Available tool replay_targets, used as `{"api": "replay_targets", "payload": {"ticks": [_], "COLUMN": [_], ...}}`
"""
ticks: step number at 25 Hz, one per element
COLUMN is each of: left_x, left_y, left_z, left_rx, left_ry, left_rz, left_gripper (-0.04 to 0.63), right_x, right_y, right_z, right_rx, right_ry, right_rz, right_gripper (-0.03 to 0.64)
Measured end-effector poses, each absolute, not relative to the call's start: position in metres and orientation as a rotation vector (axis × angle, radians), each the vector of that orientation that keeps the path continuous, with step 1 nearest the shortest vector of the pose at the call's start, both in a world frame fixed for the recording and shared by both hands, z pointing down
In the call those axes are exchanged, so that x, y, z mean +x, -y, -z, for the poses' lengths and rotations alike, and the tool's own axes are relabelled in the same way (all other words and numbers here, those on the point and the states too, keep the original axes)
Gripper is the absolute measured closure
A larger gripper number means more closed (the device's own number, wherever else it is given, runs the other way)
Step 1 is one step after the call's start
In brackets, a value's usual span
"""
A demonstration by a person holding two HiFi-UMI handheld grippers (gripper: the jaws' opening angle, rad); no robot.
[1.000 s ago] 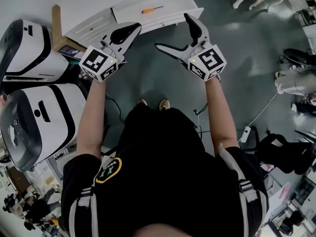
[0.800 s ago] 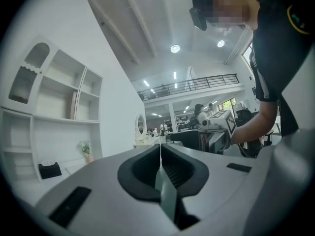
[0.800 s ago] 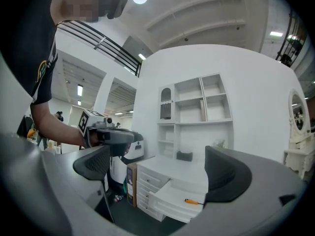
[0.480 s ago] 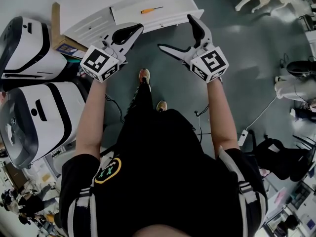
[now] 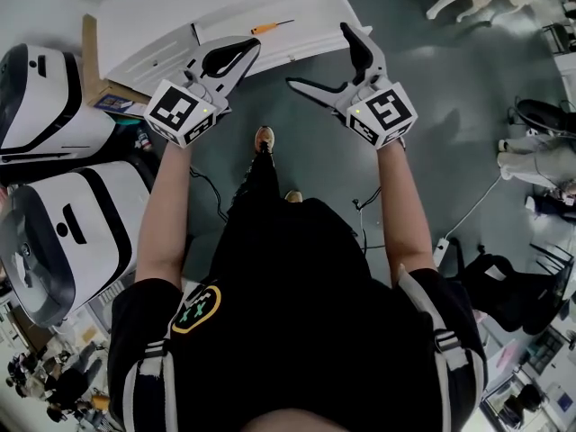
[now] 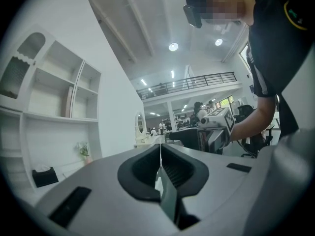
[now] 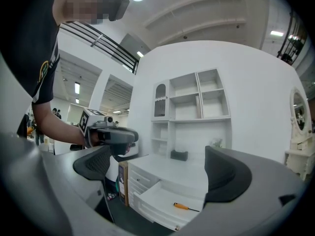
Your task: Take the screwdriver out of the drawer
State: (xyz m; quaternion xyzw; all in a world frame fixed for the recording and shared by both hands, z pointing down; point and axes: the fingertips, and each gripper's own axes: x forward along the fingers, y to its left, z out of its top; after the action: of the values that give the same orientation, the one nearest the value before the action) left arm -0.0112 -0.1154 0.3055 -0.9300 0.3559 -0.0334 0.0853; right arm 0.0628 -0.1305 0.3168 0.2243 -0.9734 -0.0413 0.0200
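Head view: screwdriver lies in open drawer.

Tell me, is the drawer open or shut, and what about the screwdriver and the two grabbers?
Drawer: open, pulled out.
Screwdriver: lying flat in the drawer, not picked up yet.
Left gripper: shut, jaws together, holding nothing.
Right gripper: open, jaws wide apart, holding nothing.

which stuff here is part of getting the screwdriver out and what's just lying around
Job: screwdriver; open drawer it lies in; right gripper, jaws apart; left gripper, jaws together.

Lying about: cardboard box; two white-and-black machines; floor cable; wall shelves.
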Motion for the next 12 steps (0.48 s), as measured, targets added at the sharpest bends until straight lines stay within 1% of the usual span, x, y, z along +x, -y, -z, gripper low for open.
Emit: {"api": "replay_targets", "payload": {"ticks": [12], "left_x": [-0.037], "left_y": [0.198], "left_z": [-0.326], "left_rx": [-2.781], "left_ry": [-1.032], "left_rz": [0.127], "left_gripper": [0.574], "right_x": [0.030], "right_y": [0.220], "right_z": [-0.344], "right_rx": [0.678], "right_ry": [2.969], "right_rz": [0.103], "right_gripper": [0.026]}}
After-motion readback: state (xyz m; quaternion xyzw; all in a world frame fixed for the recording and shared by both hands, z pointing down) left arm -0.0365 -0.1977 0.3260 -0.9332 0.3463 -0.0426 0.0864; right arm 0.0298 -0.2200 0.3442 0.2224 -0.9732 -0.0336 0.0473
